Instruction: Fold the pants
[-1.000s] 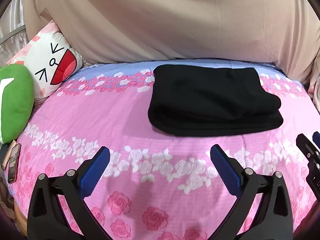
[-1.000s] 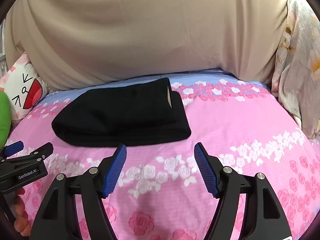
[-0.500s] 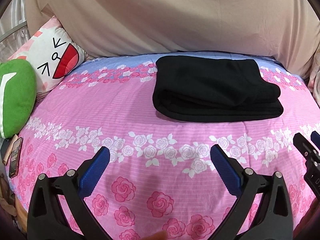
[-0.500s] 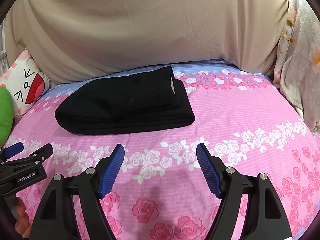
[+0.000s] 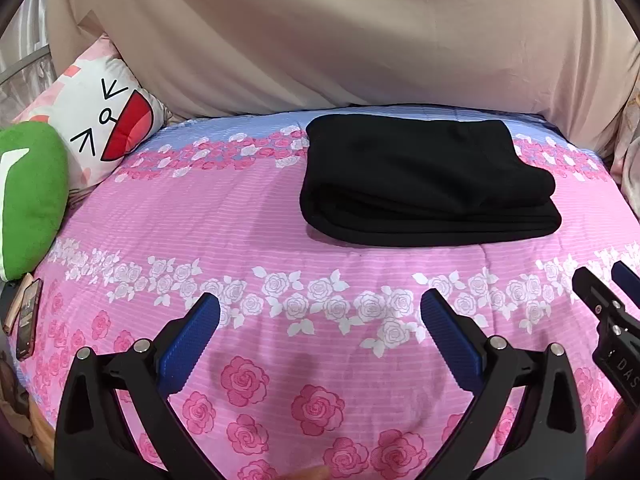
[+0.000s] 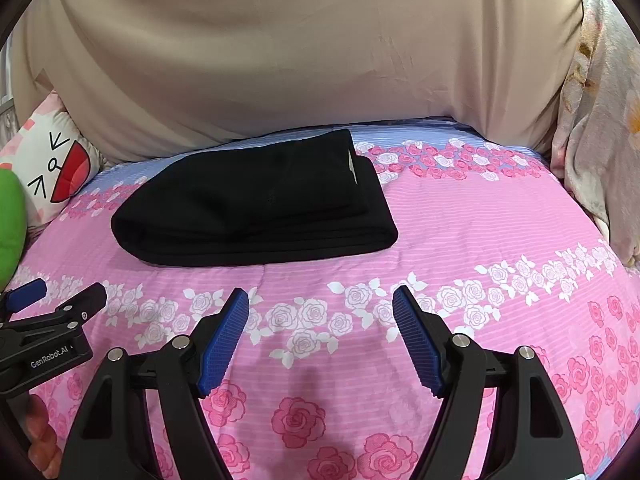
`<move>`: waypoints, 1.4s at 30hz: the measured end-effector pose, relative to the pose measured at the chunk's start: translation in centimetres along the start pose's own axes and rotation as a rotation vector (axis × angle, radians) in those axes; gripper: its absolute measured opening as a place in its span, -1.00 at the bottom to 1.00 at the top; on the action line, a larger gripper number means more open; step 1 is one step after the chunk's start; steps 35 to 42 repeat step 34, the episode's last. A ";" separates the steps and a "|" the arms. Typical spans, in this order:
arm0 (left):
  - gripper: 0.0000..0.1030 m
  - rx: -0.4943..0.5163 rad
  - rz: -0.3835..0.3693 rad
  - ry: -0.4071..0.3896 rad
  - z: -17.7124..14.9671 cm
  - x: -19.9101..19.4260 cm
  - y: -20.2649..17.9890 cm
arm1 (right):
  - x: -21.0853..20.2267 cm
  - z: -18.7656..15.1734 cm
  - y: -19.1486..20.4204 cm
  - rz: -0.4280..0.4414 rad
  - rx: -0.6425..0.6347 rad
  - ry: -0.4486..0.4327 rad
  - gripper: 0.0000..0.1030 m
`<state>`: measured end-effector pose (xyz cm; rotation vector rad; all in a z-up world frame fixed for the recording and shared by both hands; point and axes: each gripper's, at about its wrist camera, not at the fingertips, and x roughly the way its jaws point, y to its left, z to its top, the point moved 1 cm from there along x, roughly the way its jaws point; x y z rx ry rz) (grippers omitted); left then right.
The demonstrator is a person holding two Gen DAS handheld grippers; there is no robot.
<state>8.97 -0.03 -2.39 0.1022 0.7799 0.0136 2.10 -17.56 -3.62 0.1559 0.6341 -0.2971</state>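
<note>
Your left gripper point(image 5: 320, 320) hangs spread and empty, the folded black fabric pants point(image 5: 428, 184) ahead and slightly right, long axis crosswise on the pink rose-print bedspread point(image 5: 240, 220). Your right gripper point(image 6: 320, 312), likewise spread, sees them ahead-left; neither looks nearer.

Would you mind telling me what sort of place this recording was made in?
Most likely a bedroom: folded black pants lie on a bed with a pink rose-print bedspread, and a cartoon-face pillow leans at its edge.

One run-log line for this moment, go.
pants: folded, lying on bedspread | left tongs: open, empty | right tongs: open, empty | both short of pants, no contact
</note>
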 end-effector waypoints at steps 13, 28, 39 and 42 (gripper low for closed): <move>0.91 0.006 -0.015 -0.007 -0.1 -0.3 0.0 | 0.0 0.0 0.1 -0.002 -0.001 0.005 0.40; 0.91 0.014 -0.018 0.000 -0.9 0.0 -0.3 | -0.2 -0.3 0.3 -0.012 -0.002 0.014 0.40; 0.91 0.010 -0.013 0.035 -1.4 0.7 0.2 | -0.2 -0.7 -0.2 -0.017 -0.003 0.021 0.43; 0.91 0.010 -0.013 0.035 -1.4 0.7 0.2 | -0.2 -0.7 -0.2 -0.017 -0.003 0.021 0.43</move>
